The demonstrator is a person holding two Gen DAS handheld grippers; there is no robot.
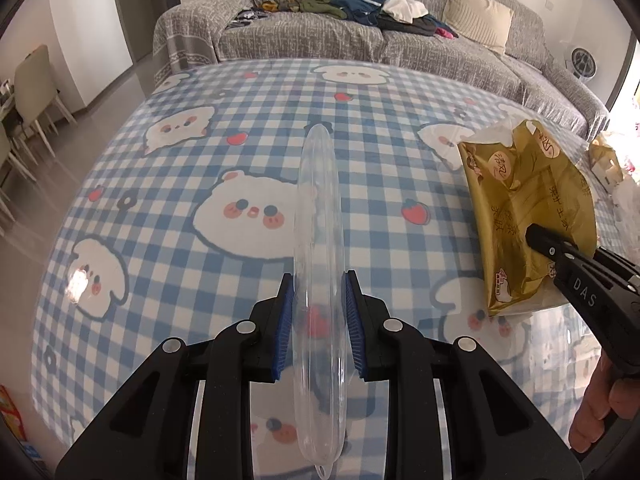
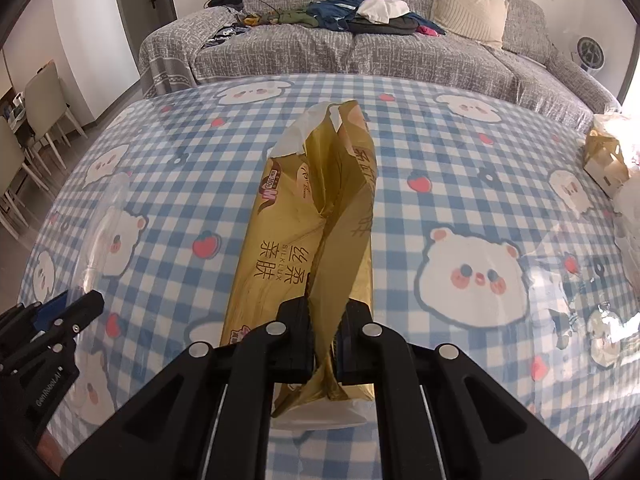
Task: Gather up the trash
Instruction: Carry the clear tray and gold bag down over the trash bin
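My left gripper is shut on a clear plastic lid held on edge between its blue pads, lifted over the blue checked tablecloth. My right gripper is shut on the loose wrapper of a gold tissue pack, torn open at its far end with white tissue showing. In the left wrist view the gold tissue pack is at the right with the right gripper's fingers pinching it. The right wrist view shows the clear lid faintly at the left, above the left gripper's fingers.
A small open cardboard box and crumpled clear plastic lie at the table's right side. A grey sofa with clothes and a cushion runs behind the table. Dining chairs stand at the far left. A hand holds the right gripper.
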